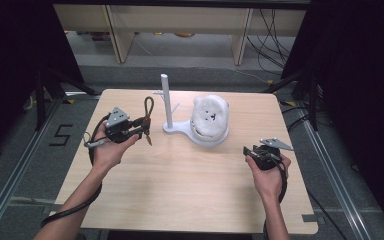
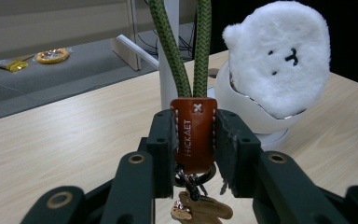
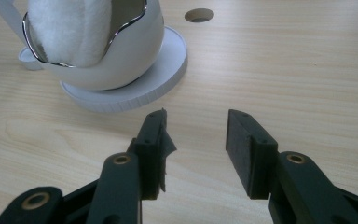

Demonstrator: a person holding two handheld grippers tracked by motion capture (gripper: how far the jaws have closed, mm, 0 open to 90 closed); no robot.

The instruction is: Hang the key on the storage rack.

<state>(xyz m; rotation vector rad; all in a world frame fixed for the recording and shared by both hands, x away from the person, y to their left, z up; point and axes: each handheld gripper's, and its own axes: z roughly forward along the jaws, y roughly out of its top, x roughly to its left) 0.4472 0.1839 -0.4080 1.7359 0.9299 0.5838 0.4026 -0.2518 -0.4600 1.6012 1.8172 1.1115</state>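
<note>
Toward the left edge of the pale wooden table (image 1: 180, 190), a green braided cord loop with brown leather tab (image 2: 195, 133) is clamped upright by the left gripper (image 1: 139, 131). A white peg stand (image 1: 166, 102) and white plush bear in its white cup (image 1: 209, 119) are set just beyond, mid-table. Near the right edge, the right gripper (image 3: 196, 144) is held parted and empty.

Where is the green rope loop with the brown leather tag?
In the high view, the keychain sits at the table's left, clamped by its leather tag in the left gripper, just left of the white stand.
</note>
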